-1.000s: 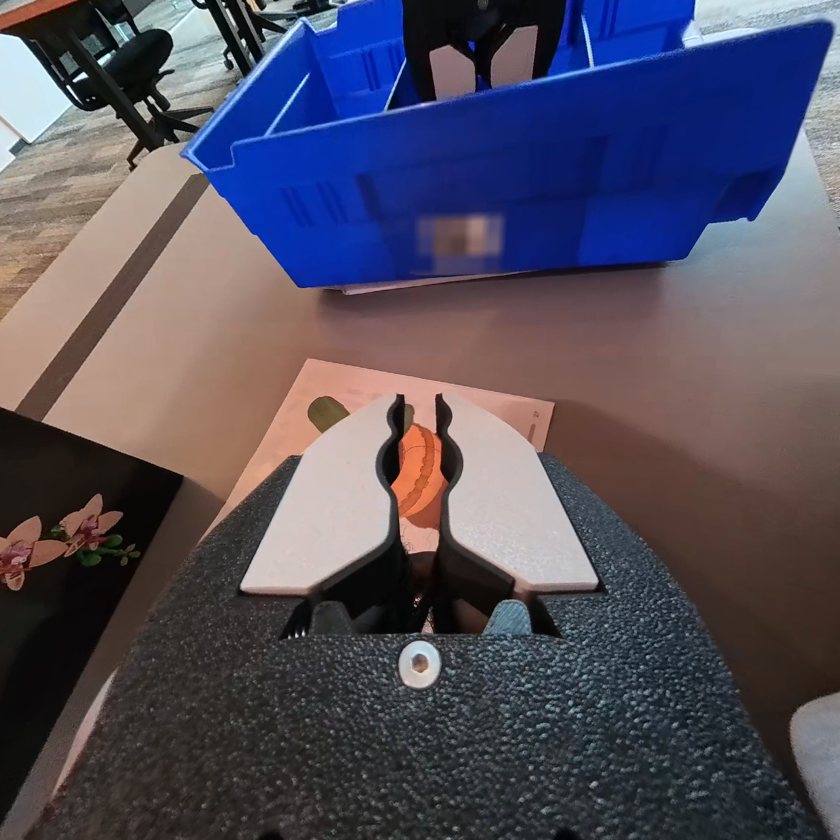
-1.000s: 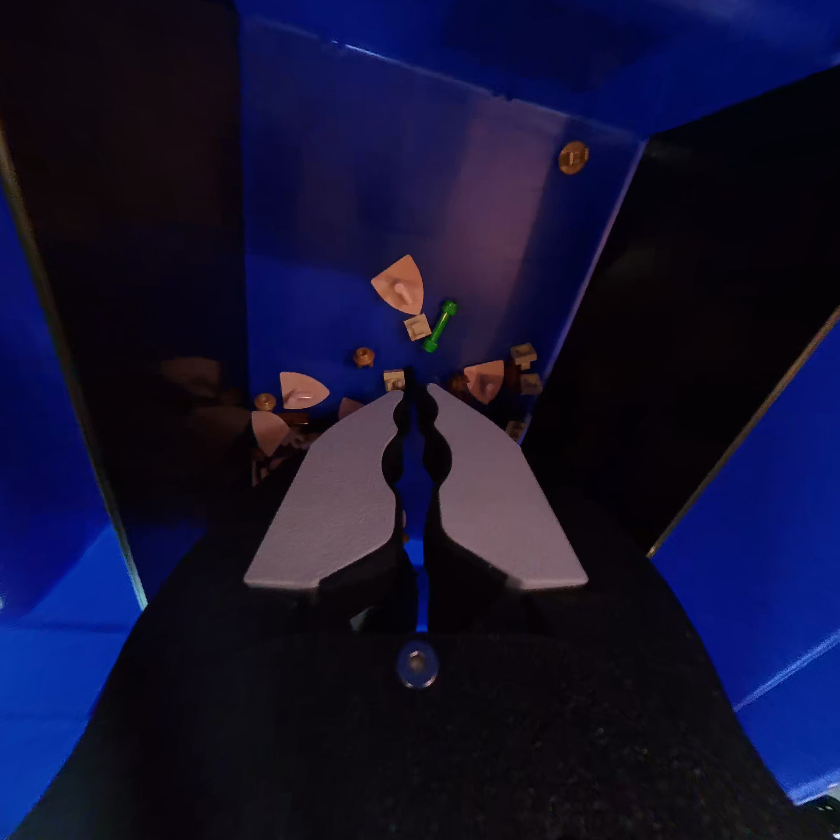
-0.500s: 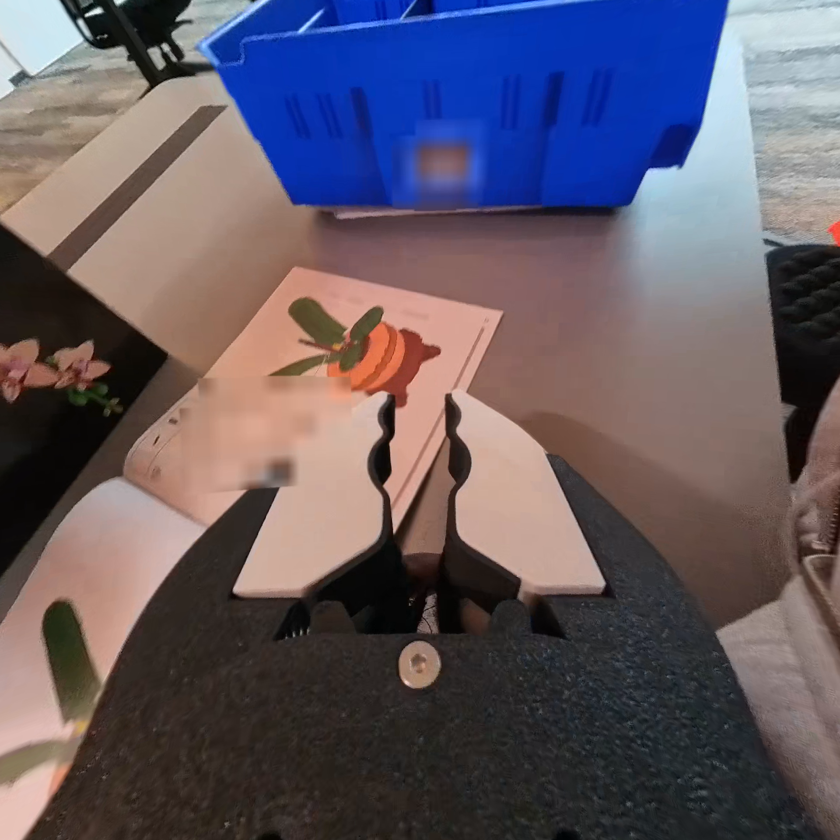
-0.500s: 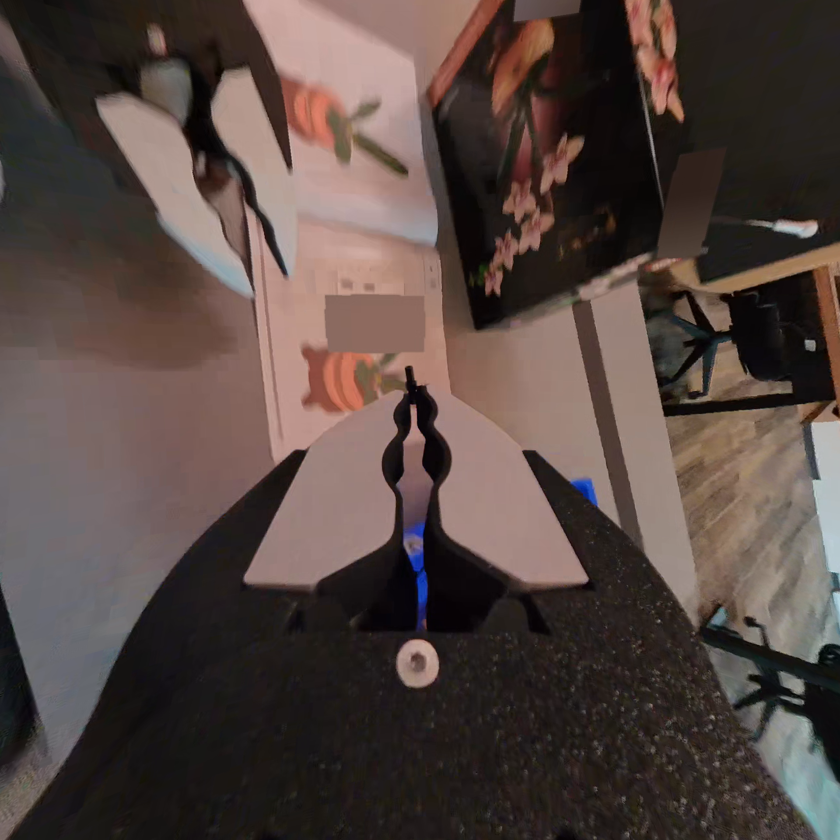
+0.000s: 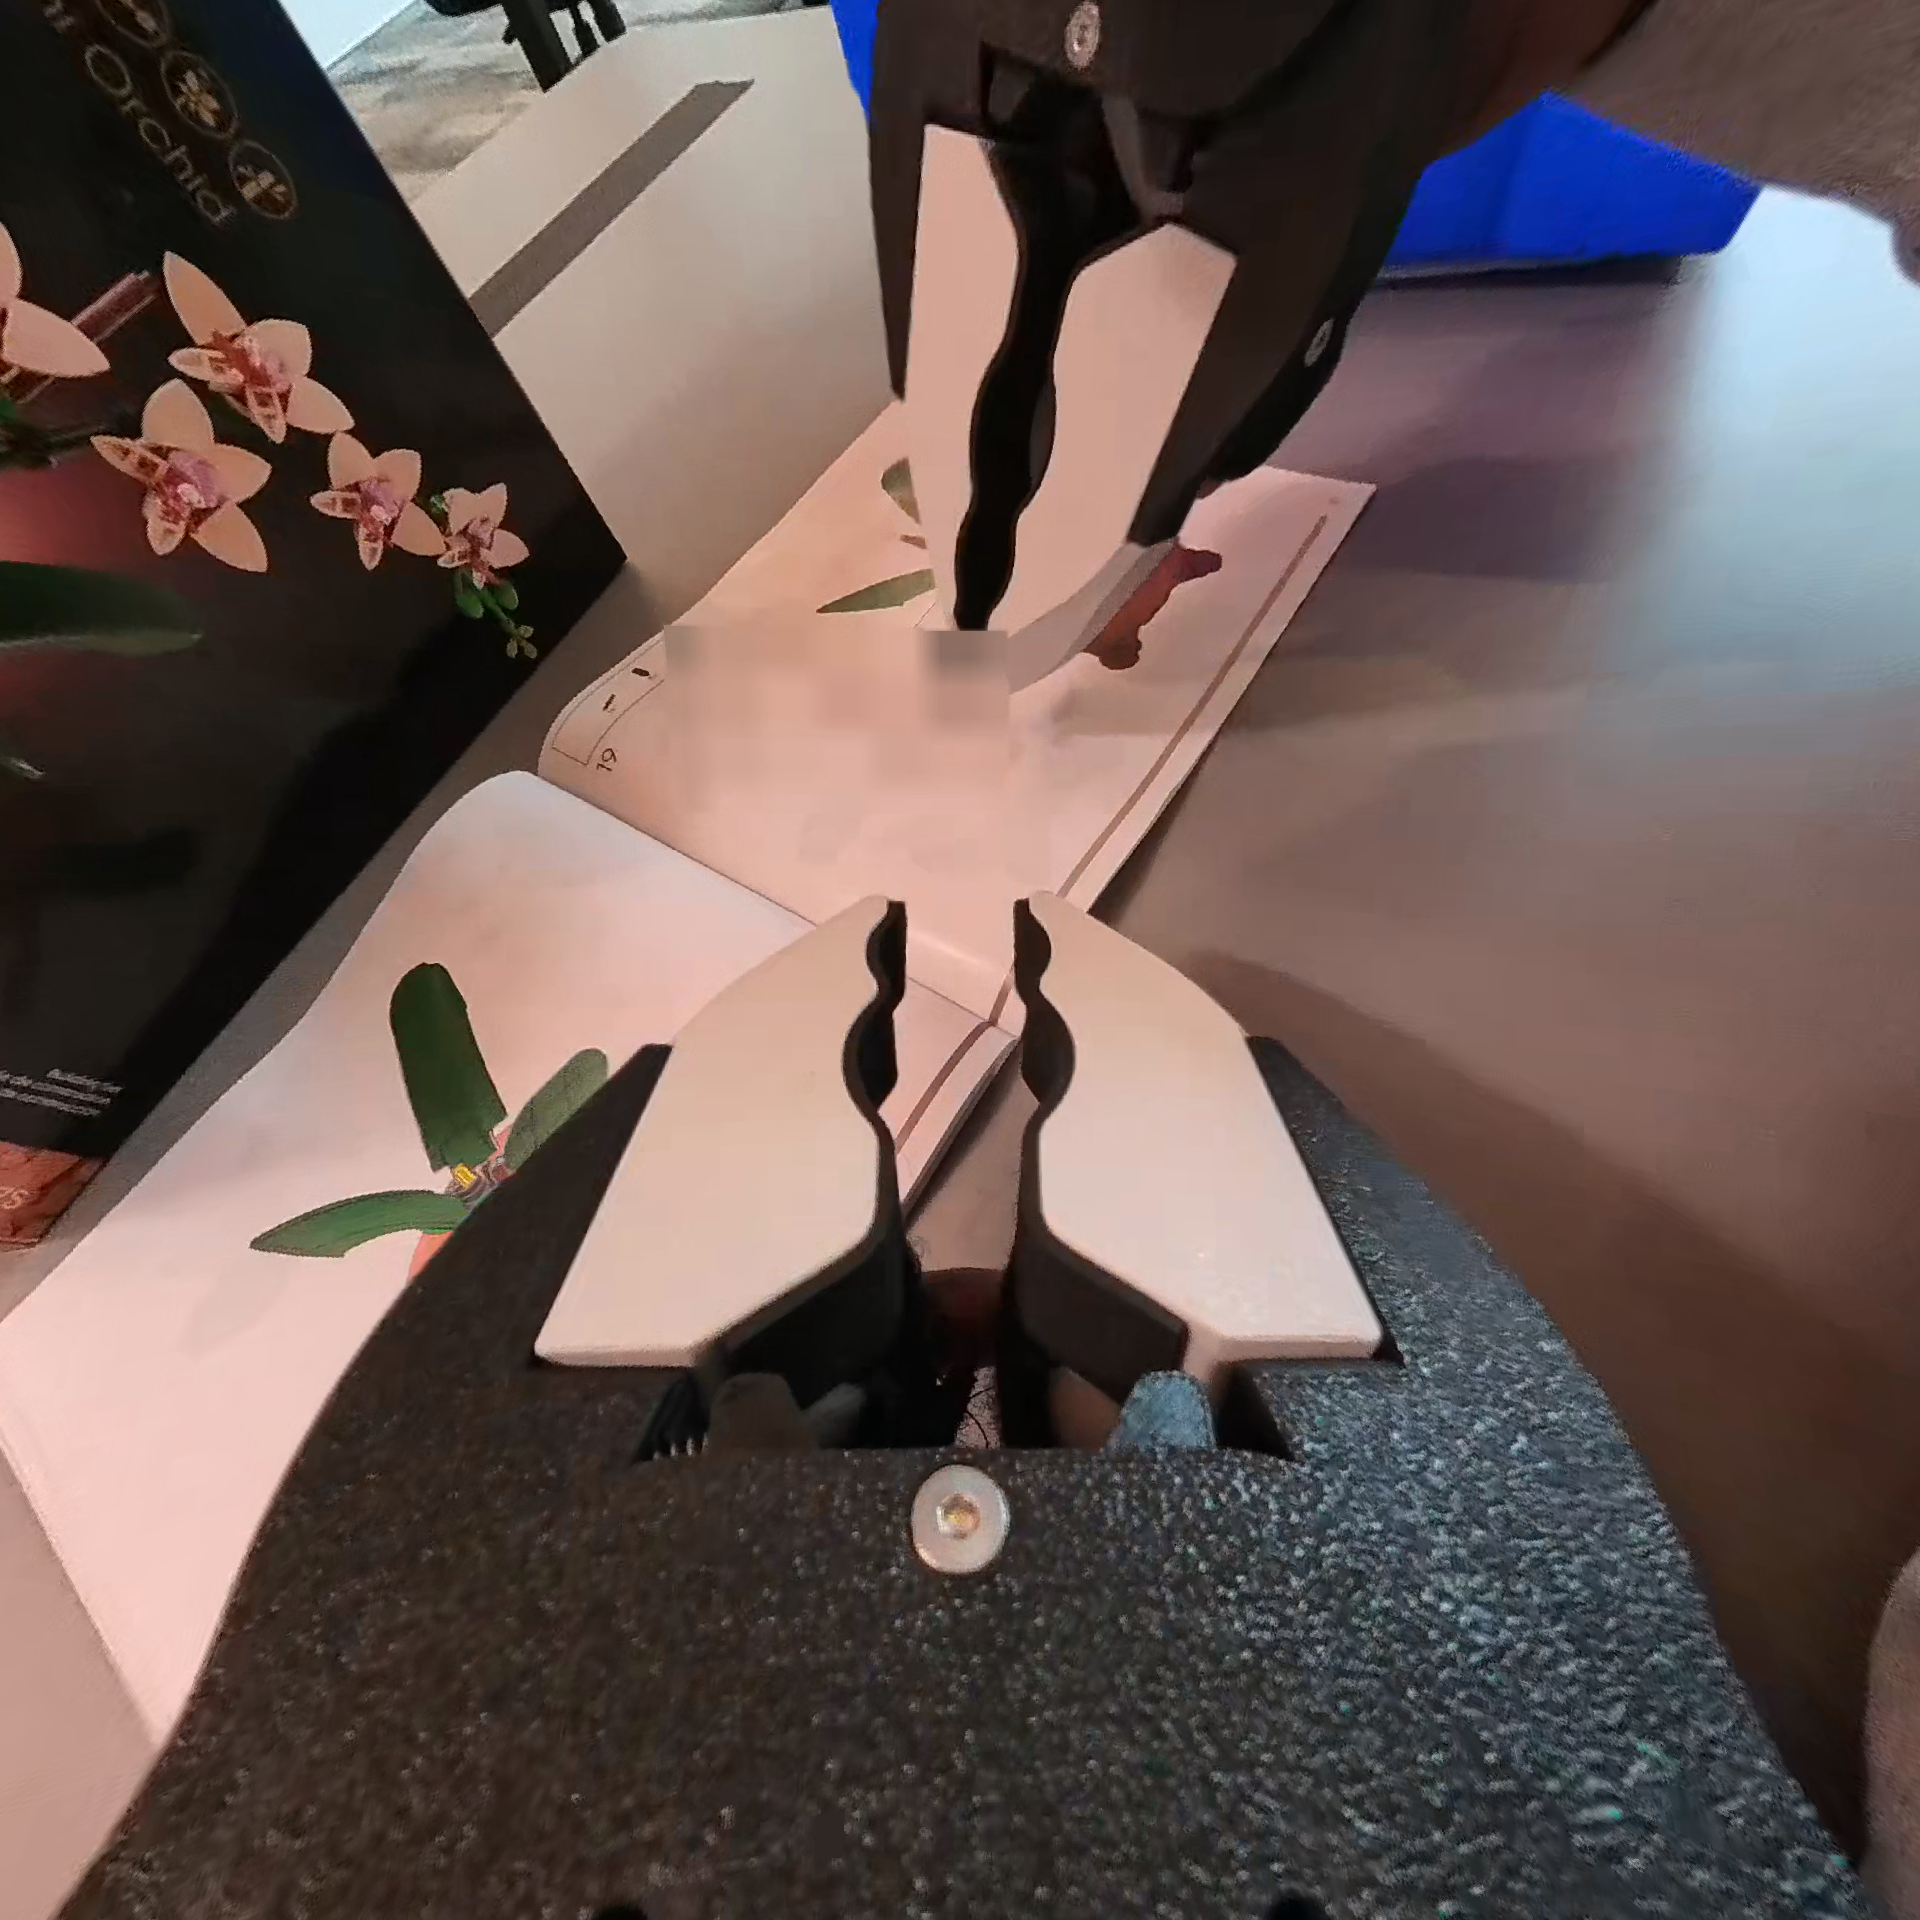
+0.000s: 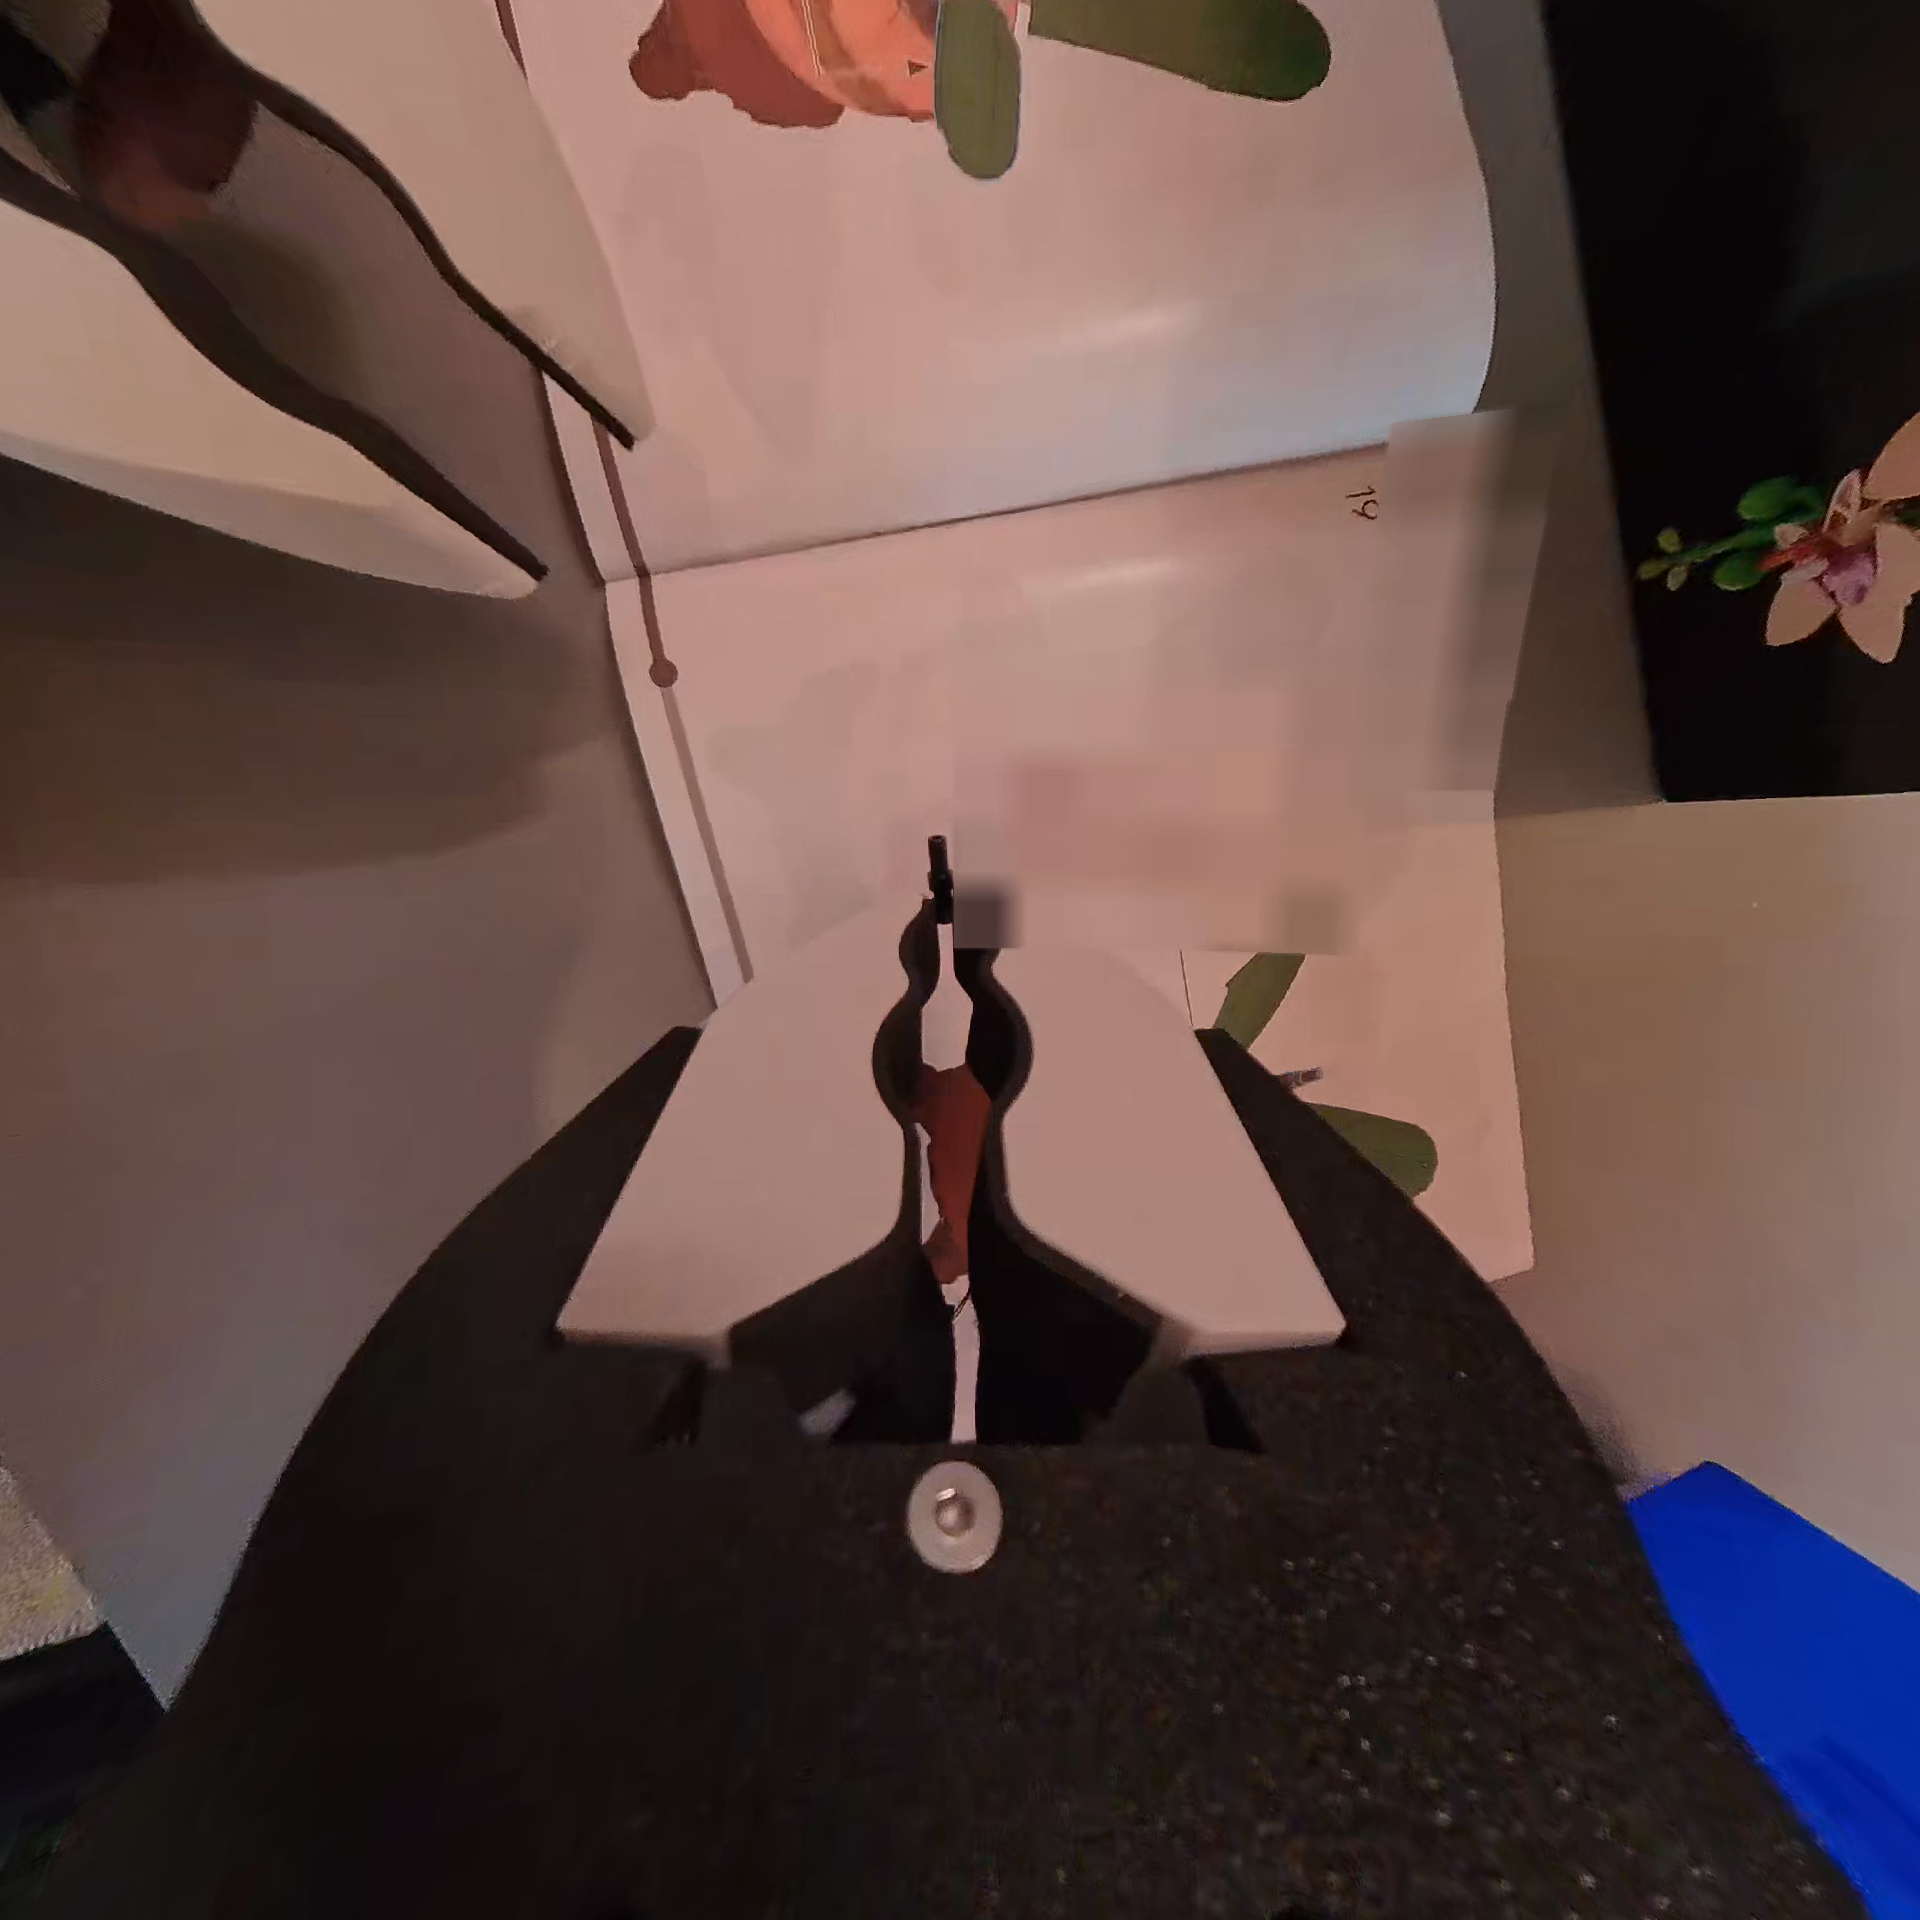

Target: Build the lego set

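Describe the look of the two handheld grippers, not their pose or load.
Both look alike. The left gripper and the right gripper each have a black, rough-grained body with a silver screw at its middle and two flat pale grey fingers whose black inner edges run in waves. Thin wires show in the left one's hollow. A grey sleeve shows behind the right one.

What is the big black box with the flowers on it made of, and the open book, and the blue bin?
The black box looks like printed cardboard: flat panels, sharp edges, a slight sheen. The open book seems to be smooth paper, since its pages curve and catch soft light. The blue bin is probably moulded plastic, one even bright colour, though little of it shows.
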`<control>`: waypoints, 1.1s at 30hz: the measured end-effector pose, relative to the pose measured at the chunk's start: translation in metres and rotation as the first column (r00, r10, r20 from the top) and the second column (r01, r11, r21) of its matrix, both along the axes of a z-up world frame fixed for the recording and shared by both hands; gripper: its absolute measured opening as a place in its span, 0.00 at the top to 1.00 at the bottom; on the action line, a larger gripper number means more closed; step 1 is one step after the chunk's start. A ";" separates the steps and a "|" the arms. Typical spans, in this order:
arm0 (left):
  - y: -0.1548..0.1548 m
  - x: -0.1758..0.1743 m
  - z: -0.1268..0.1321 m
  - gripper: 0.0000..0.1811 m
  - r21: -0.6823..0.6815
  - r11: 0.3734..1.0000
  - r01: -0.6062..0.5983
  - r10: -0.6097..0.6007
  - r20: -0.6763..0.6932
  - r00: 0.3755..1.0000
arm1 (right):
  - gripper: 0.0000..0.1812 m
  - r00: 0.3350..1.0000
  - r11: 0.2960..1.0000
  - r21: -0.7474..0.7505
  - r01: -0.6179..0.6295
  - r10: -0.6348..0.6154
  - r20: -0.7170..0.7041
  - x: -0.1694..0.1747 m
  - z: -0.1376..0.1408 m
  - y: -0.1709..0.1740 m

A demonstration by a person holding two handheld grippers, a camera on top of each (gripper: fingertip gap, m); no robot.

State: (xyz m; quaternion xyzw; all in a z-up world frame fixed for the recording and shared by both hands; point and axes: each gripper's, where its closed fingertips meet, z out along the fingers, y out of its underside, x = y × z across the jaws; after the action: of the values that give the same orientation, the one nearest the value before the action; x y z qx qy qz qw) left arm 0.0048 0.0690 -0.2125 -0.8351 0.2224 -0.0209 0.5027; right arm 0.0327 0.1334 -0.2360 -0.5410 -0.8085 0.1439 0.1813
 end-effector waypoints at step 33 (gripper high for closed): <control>0.002 0.029 -0.006 0.87 0.016 0.985 0.172 -0.172 0.077 0.982 | 0.91 0.967 0.971 0.095 -0.220 0.230 -0.112 0.020 -0.015 -0.002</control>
State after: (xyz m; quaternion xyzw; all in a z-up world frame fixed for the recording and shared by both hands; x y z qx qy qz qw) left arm 0.0336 0.0709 -0.2183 -0.8091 0.2740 -0.0957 0.5110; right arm 0.0527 0.1309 -0.2511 -0.4279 -0.8573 0.1633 0.2350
